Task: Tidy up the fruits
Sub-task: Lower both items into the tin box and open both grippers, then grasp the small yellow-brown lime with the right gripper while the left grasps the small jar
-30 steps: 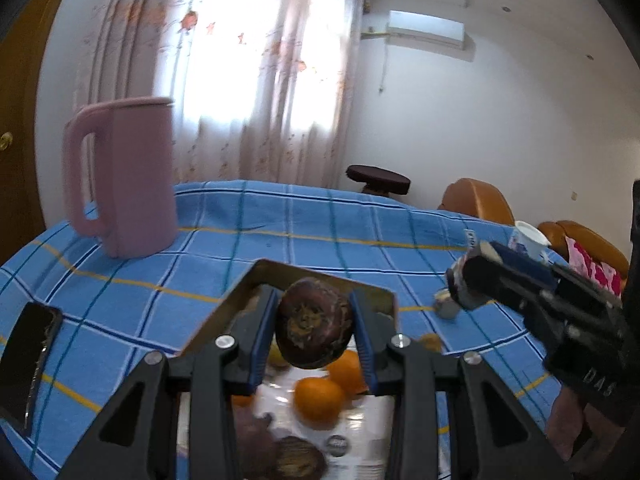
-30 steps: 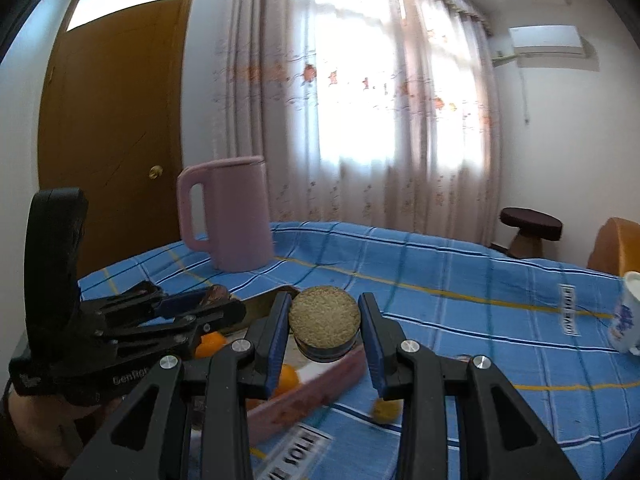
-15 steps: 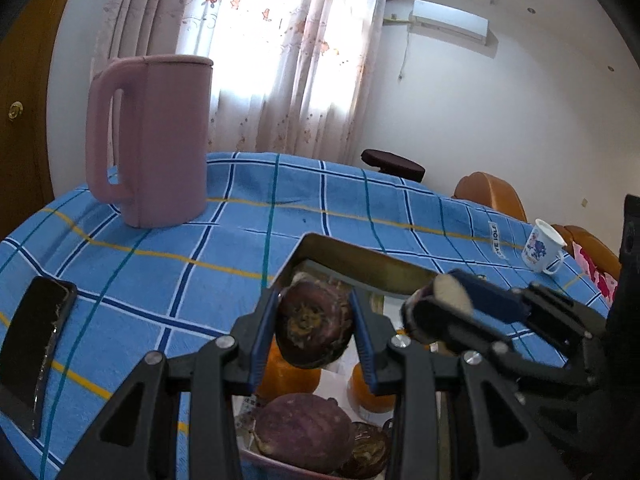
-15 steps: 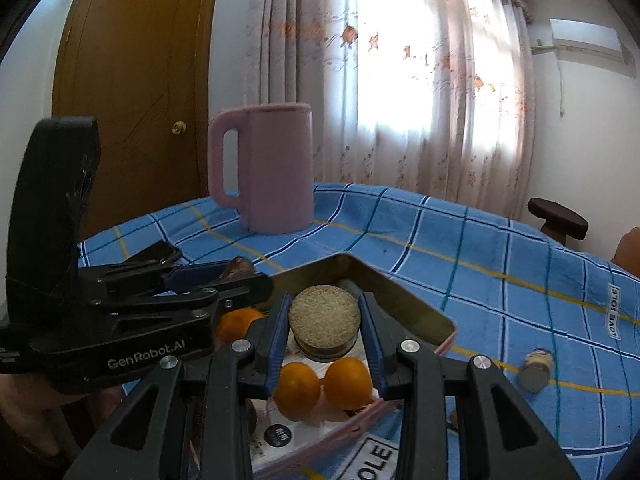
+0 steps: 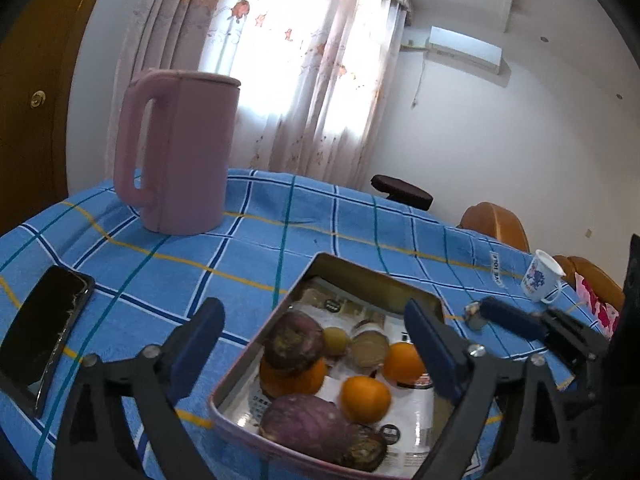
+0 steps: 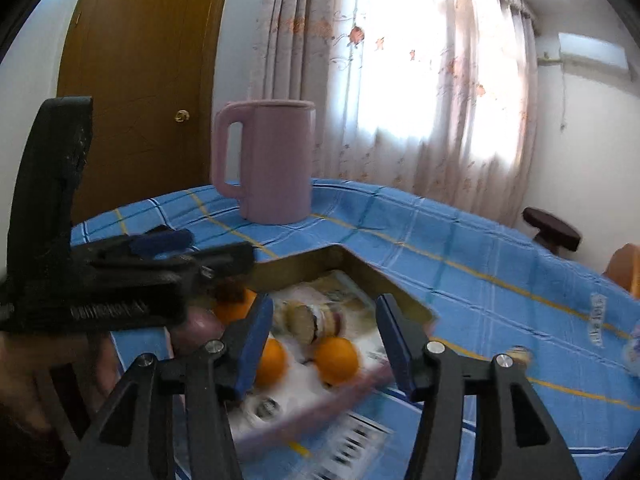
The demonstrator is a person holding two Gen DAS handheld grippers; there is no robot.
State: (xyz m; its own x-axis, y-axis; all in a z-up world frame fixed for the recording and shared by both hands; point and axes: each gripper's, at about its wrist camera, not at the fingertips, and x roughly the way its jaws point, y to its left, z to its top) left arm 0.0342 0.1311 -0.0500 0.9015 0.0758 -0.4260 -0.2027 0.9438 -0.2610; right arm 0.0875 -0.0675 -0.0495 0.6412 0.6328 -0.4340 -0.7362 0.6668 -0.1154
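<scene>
The left hand-held gripper [image 5: 316, 344] is seen spread wide with nothing between its pads, its jaws having just been opening; a dark purple fruit [image 5: 294, 344] rests on an orange [image 5: 292, 376] in the tin tray [image 5: 376, 276] on the table [image 5: 248, 252]. The right hand-held gripper [image 6: 324, 336] is also released, its jaws having just been opening, and a round brown fruit [image 6: 302, 322] lies in the tray below.
</scene>
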